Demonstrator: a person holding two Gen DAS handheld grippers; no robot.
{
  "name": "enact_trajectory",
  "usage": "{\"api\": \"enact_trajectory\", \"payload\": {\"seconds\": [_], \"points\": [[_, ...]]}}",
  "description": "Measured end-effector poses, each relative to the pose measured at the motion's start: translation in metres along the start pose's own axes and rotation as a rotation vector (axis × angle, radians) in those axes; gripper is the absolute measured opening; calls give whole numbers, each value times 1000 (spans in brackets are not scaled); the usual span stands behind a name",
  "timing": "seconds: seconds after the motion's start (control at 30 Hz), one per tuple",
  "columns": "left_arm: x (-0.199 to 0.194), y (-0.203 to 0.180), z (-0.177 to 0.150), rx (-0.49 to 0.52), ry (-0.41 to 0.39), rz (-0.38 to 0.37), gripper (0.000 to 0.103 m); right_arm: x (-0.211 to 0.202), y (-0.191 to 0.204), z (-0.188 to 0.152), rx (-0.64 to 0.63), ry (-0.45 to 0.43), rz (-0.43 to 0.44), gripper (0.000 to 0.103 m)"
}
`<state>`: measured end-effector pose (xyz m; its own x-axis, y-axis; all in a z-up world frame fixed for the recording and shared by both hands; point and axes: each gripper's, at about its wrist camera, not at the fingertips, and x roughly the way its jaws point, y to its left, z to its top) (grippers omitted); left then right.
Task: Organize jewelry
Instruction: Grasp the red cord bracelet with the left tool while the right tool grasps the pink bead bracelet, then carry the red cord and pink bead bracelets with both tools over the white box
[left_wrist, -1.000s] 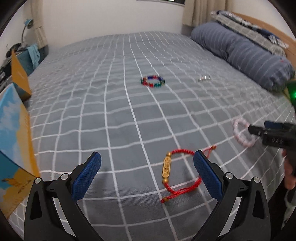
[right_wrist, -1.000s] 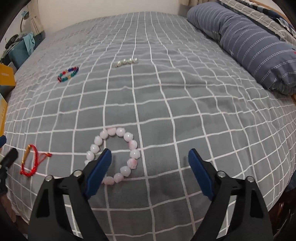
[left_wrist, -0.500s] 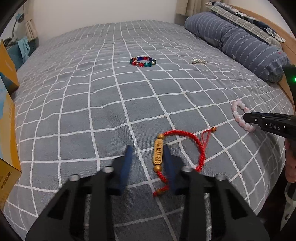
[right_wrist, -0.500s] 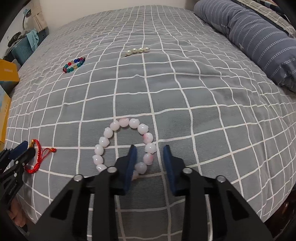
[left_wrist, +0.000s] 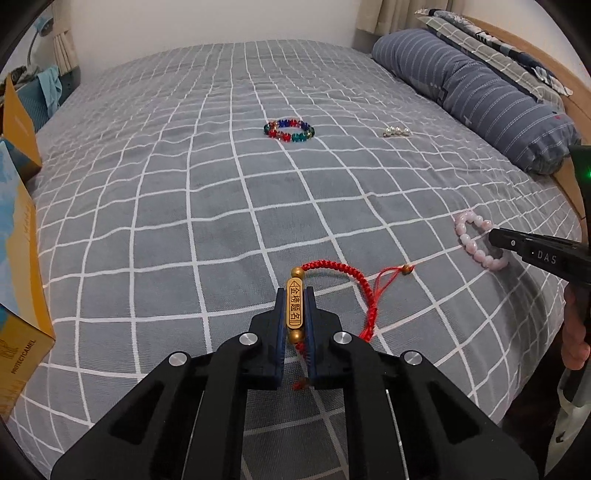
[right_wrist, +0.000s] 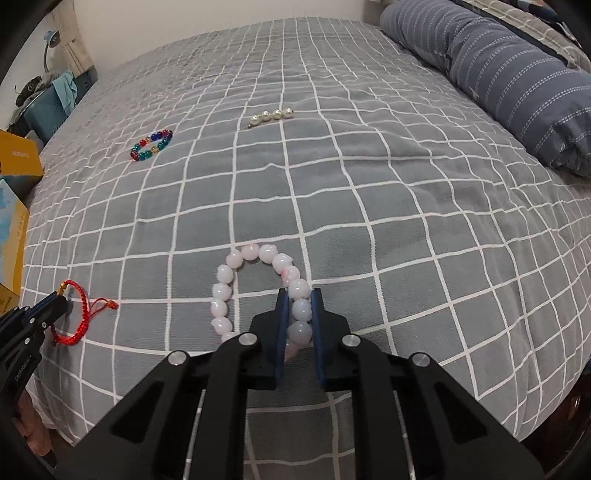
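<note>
While pinched: pink bead bracelet (right_wrist: 258, 288), kinked

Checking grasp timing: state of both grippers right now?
Left gripper: shut on the gold bar of the red cord bracelet.
Right gripper: shut on beads of the pink bead bracelet.

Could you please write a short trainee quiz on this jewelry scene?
1. True or false: the left gripper is shut on the gold bar of the red bracelet.
2. What is the right gripper shut on? A) pearls B) pink bracelet C) multicolour bracelet
3. How many jewelry pieces lie untouched on the bed?

Key: 1 true; 2 B; 3 two, the pearls and the multicolour bracelet.
</note>
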<state>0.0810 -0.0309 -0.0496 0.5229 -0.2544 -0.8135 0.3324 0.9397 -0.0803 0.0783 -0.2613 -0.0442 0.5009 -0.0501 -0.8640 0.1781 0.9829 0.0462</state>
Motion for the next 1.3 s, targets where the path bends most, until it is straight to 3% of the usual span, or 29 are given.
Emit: {"api": "enact_trajectory", "payload": {"seconds": [0.77, 1.3], "points": [[-50, 5, 29, -10, -65, 1, 8, -61, 25, 19, -38, -122, 56, 12], [-93, 39, 63, -71, -114, 55, 8, -104, 62, 59, -84, -211, 96, 12]]}}
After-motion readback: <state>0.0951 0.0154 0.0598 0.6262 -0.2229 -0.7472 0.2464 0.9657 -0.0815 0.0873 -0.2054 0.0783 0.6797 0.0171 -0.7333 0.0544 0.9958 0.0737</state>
